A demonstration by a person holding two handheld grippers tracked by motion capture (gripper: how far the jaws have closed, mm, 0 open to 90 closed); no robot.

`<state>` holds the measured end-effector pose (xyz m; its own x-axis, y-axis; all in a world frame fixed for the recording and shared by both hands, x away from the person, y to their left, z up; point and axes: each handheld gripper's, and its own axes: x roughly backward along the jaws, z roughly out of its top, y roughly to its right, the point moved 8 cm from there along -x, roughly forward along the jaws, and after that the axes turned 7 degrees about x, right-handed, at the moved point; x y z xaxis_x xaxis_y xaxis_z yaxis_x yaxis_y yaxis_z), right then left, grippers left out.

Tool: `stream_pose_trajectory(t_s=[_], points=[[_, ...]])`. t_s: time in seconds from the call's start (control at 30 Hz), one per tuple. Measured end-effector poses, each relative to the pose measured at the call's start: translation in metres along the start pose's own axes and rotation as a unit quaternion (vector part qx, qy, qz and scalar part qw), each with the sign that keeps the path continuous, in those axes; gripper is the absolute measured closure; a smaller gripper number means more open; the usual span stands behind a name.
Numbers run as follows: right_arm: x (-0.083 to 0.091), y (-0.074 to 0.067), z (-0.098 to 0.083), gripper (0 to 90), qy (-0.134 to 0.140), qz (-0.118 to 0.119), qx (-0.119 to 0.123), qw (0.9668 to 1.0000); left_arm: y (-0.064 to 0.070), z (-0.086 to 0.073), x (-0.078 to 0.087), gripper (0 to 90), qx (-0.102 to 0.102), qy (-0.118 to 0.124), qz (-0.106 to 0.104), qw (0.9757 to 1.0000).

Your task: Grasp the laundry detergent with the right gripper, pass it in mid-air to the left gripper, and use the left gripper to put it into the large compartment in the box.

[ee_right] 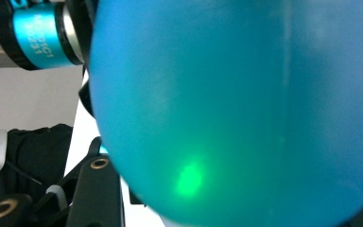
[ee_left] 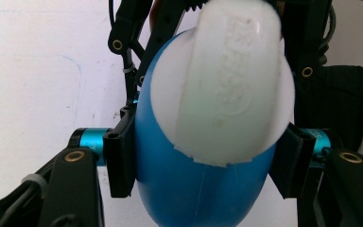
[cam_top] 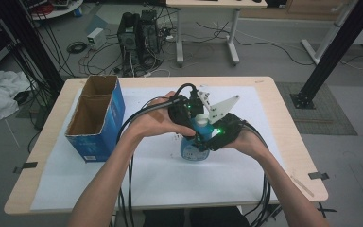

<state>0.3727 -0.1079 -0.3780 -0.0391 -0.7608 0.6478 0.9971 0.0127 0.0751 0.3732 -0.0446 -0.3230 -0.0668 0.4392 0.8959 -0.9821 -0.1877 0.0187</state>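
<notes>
While I hold both claws over the middle of the table [cam_top: 283, 156], the blue bottle [cam_top: 193, 147] stands upright on the white sheet [cam_top: 170, 175] between my two hands. My left gripper [ee_left: 203, 161] is clamped on it: in the left gripper view its two black pads [ee_left: 120, 158] press against opposite flanks of the blue body just below the white cap [ee_left: 227, 80], with no gap on either side. The cap faces that camera, and raised lettering on it is blurred, so I cannot read it.

My right gripper [cam_top: 208, 141] comes in from the other side and sits lower on the same bottle. In the right gripper view the blue wall [ee_right: 236, 104] presses close to the lens, with a green light spot on it, and the pads themselves are hidden behind it; by the closed set of the jaws and the contact seen from above, I record this claw as gripping the bottle too. Part of the other claw, with its teal fitting, shows at that view's upper left.

From the high view, my left hand [cam_top: 158, 120] wraps its claw above the bottle, my right hand [cam_top: 248, 142] holds lower and to the right. An open blue cardboard box [cam_top: 97, 118] stands at the left of the table, well apart from the bottle.
</notes>
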Motion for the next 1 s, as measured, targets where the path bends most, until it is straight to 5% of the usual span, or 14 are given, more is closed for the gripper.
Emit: stream_pose_trajectory(t_s=[0.2, 0.3, 0.33, 0.37, 0.4, 0.5, 0.6, 0.63, 0.77, 0.83, 0.87, 1.0], points=[[-0.0032, -0.0009, -0.0025, 44.6, 0.000, 0.006, -0.002, 1.0000, 0.0002, -0.0023, -0.0032, 37.2, 0.004, -0.015, -0.001, 0.9999], [-0.0038, 0.0020, -0.0054, 44.5, -0.002, 0.008, 0.022, 0.9997, 0.0004, -0.0018, -0.0037, 37.3, 0.008, -0.013, -0.001, 0.9999], [-0.0041, -0.0010, -0.0035, 44.4, 0.006, 0.009, -0.004, 0.9999, 0.0000, -0.0016, -0.0036, 37.3, 0.009, -0.015, -0.001, 0.9999], [-0.0042, -0.0010, -0.0037, 44.3, 0.009, 0.010, -0.006, 0.9999, 0.0001, -0.0015, -0.0038, 37.3, 0.008, -0.015, -0.002, 0.9999], [-0.0041, 0.0012, -0.0061, 44.2, 0.001, 0.012, 0.017, 0.9998, 0.0001, -0.0015, -0.0044, 37.3, 0.009, -0.015, -0.002, 0.9999], [-0.0046, -0.0011, -0.0046, 43.9, 0.006, 0.010, -0.003, 0.9999, 0.0007, -0.0019, -0.0050, 37.3, 0.012, -0.017, -0.002, 0.9998], [-0.0044, 0.0006, -0.0074, 43.5, 0.000, 0.013, 0.022, 0.9997, 0.0007, -0.0020, -0.0043, 37.3, 0.010, -0.016, -0.004, 0.9998], [-0.0047, -0.0019, -0.0048, 43.3, 0.009, 0.011, -0.004, 0.9999, 0.0008, -0.0024, -0.0042, 37.3, 0.010, -0.017, -0.005, 0.9998], [-0.0057, -0.0020, -0.0049, 42.3, 0.008, 0.009, -0.005, 0.9999, 0.0005, -0.0029, -0.0030, 37.3, 0.013, -0.013, -0.002, 0.9998], [-0.0064, 0.0015, -0.0090, 41.4, -0.003, 0.013, 0.029, 0.9995, 0.0000, -0.0037, -0.0013, 37.3, 0.013, -0.013, -0.001, 0.9998], [-0.0069, -0.0017, -0.0068, 40.6, 0.003, 0.010, -0.005, 0.9999, 0.0001, -0.0040, -0.0007, 37.3, 0.014, -0.010, -0.002, 0.9999], [-0.0083, -0.0019, -0.0072, 38.5, 0.007, 0.009, -0.009, 0.9999, -0.0003, -0.0066, 0.0001, 37.3, 0.016, -0.014, -0.004, 0.9998]])
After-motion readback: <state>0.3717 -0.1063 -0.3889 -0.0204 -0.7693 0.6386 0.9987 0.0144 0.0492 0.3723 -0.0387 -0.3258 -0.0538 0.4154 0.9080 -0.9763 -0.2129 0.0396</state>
